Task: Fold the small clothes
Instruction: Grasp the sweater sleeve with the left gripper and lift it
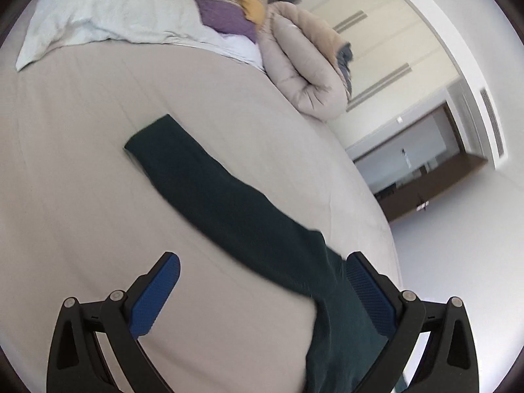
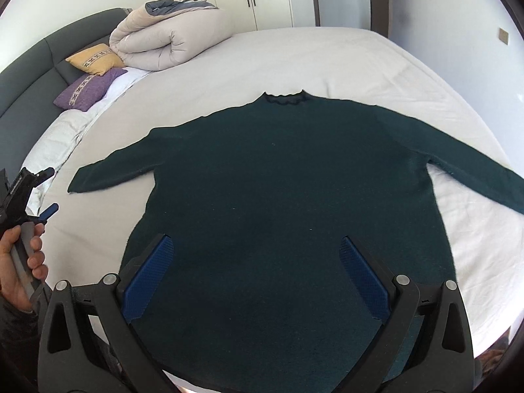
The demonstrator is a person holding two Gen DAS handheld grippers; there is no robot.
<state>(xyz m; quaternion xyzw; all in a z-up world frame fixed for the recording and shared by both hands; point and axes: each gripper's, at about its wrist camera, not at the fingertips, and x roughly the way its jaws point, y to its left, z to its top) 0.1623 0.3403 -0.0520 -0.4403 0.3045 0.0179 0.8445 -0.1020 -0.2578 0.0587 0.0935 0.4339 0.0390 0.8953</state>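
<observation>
From the left wrist, the left tongs [image 1: 262, 290] hang spread wide over the bed [image 1: 98, 163], holding nothing. The dark green sweater [image 1: 229, 203] shows one sleeve lying flat across the sheet, its cuff pointing toward the white pillow [image 1: 108, 13] at the head of the bed; the sleeve passes just beside the right-hand pad.

From the right wrist, the right tongs [image 2: 257, 273] are likewise spread, empty, above the sweater's hem. The sweater [image 2: 278, 180] lies flat, sleeves out, collar toward the far edge. The left tongs [image 2: 42, 193] sit at the bed's left edge, near the cuff
</observation>
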